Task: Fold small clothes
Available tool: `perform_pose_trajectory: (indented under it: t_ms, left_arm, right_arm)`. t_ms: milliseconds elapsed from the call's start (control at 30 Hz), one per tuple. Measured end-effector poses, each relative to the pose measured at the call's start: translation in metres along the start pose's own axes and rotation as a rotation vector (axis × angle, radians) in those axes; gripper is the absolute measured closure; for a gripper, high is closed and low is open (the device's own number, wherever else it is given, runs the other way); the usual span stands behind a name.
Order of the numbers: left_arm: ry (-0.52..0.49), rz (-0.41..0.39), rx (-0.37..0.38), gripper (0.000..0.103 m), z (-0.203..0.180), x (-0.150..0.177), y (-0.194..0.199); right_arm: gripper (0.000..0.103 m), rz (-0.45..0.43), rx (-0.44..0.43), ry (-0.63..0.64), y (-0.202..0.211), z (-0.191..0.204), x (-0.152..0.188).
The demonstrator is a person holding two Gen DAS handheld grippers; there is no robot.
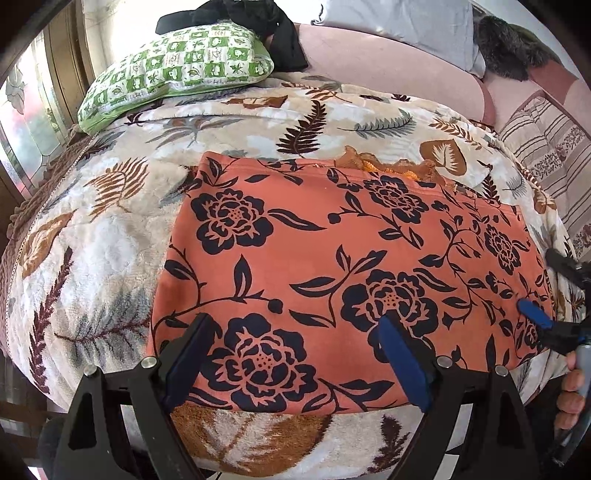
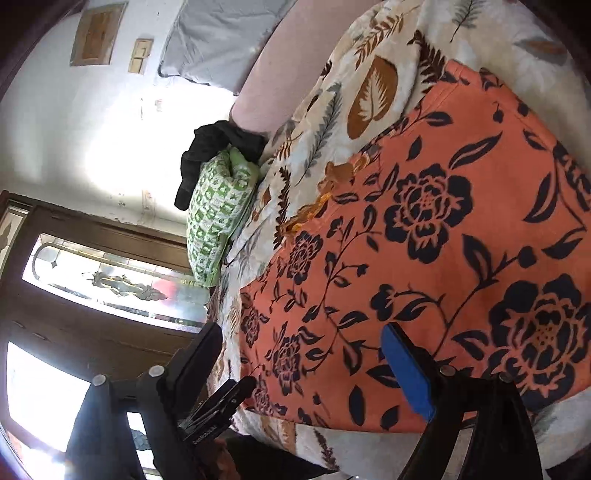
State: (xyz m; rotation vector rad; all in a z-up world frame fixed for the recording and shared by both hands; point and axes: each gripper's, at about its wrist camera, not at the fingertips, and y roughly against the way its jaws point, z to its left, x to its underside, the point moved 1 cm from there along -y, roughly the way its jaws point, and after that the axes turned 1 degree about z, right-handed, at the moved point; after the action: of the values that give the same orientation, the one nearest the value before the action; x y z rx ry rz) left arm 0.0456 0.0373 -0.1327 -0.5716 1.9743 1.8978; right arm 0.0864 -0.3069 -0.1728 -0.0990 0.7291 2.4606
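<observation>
An orange garment with a dark floral print lies flat and folded into a rectangle on a leaf-patterned blanket. A bit of orange lace trim sticks out at its far edge. My left gripper is open and empty, hovering over the garment's near edge. My right gripper is at the garment's right edge, open. In the right wrist view the garment fills the right side, and my right gripper is open over its edge. The left gripper shows at the lower left there.
A green and white patterned pillow lies at the back left with a black cloth behind it. A pink cushion, a grey pillow and a striped cushion lie at the back and right. A window is beyond the bed.
</observation>
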Motion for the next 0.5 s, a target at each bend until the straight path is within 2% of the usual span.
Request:
perform_pose_trajectory:
  t_ms: [33, 100, 167, 267, 400, 500]
  left_arm:
    - [-0.004, 0.0, 0.0, 0.013, -0.001, 0.001, 0.001]
    - [-0.018, -0.009, -0.009, 0.013, -0.002, 0.002, 0.003]
    - [-0.012, -0.008, -0.016, 0.013, -0.001, 0.002, 0.003]
    - [0.03, -0.006, 0.012, 0.013, 0.001, 0.001, 0.002]
    - [0.056, 0.001, 0.031, 0.013, -0.007, 0.002, -0.005]
    - [0.033, 0.004, 0.033, 0.013, -0.022, 0.003, -0.009]
  right_arm:
    - [0.014, 0.007, 0.047, -0.056, -0.003, -0.019, -0.003]
    - [0.015, -0.025, -0.056, -0.157, 0.009, -0.036, -0.003]
    - [0.014, -0.035, -0.052, -0.11, 0.027, -0.023, 0.0]
    - [0.014, -0.05, -0.067, -0.07, 0.053, -0.014, 0.014]
    - [0.014, -0.074, -0.02, -0.193, 0.074, -0.048, 0.045]
    - [0.014, -0.094, -0.017, -0.291, 0.08, -0.078, 0.052]
